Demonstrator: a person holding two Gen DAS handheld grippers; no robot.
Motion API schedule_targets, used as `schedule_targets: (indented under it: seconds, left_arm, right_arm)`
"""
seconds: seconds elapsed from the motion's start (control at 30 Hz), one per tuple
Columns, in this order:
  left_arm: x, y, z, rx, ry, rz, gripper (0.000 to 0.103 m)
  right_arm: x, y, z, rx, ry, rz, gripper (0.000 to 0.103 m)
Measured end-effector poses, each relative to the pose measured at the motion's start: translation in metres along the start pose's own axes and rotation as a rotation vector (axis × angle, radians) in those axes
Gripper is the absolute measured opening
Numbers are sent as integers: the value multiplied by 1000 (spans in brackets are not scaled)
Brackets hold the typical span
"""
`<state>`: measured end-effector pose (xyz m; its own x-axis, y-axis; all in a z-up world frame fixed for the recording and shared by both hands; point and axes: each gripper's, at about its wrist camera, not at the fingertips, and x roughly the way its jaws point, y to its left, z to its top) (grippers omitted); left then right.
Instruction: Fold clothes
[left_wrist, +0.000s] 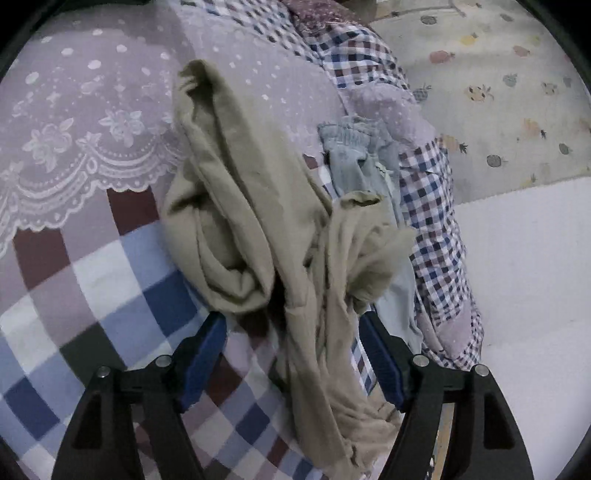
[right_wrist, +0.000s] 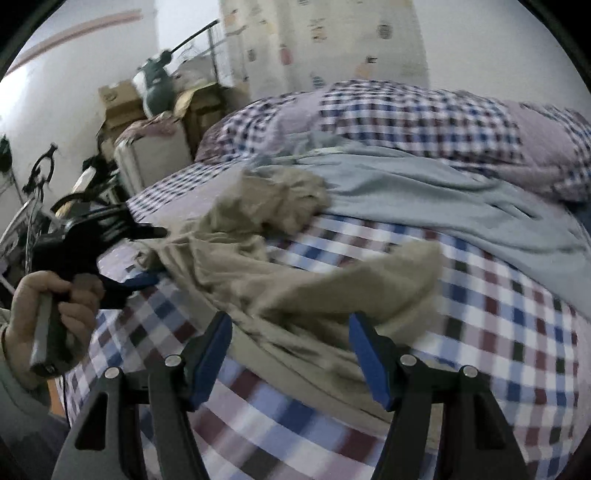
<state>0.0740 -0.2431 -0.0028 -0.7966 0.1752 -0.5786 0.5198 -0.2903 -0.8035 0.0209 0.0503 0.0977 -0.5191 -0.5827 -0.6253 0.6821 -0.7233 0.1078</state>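
Far clutter (right_wrist: 155, 92) behind the bed blurred, beige garment's (left_wrist: 332, 424) lower end cut off.

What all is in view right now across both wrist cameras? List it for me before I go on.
Beige garment: 1, khaki, crumpled on the bed, lying between both grippers' open fingers.
Blue-grey garment: 1, pale blue, spread behind the beige one.
Checked bedcover: 1, blue, maroon and white, under the clothes.
Lace cloth: 1, lilac with white trim, on the bed in the left view.
Pillow: 1, checked, at the head of the bed.
Cardboard boxes: several, brown, by the wall.
Left gripper: black, blue pads, open.
Right gripper: same, open.
Hand: 1, holding the left gripper's handle.
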Motion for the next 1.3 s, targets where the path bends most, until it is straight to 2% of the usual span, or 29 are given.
schedule_targets:
  seconds: [0.1, 0.17, 0.23, 0.33, 0.43, 0.53, 0.63, 0.67, 0.73, 0.8, 1.03, 1.17, 1.3]
  left_arm:
    - [-4, 5, 12, -33, -10, -29, 77]
    - [-4, 8, 22, -46, -4, -29, 71]
    - [-1, 13, 33, -57, 13, -23, 51]
    - [9, 21, 44, -69, 54, -29, 30]
    - [14, 29, 50, -116, 68, -77, 17]
    - [11, 28, 53, -121, 56, -95, 15]
    - [12, 26, 55, -118, 53, -96, 14]
    - [12, 25, 56, -117, 52, -96, 13]
    - [12, 27, 58, -120, 46, -97, 12]
    - [11, 28, 60, -123, 41, -98, 12]
    - [-3, 33, 70, -126, -16, -108, 11]
    - [-7, 31, 73, -110, -48, -105, 11]
    - [-5, 27, 74, -96, -69, -97, 11]
  right_arm:
    - [23, 24, 25, -32, -2, 47, 70]
    - [44, 41, 40, -60, 20, 78, 70]
    - [66, 58, 55, -89, 43, 108, 69]
    - [105, 79, 70, -132, 93, 123, 63]
    - [138, 94, 81, -163, 138, 119, 56]
    - [168, 104, 86, -180, 184, 91, 51]
    - [193, 110, 88, -195, 230, 62, 34]
    - [199, 110, 89, -207, 240, 45, 19]
    - [196, 100, 91, -199, 227, 27, 10]
    - [181, 78, 103, -154, 182, -13, 7]
    - [83, -49, 139, 133, -5, -210, 6]
    - [32, -114, 136, 255, -63, -309, 5]
    - [-5, -156, 130, 304, -96, -391, 5]
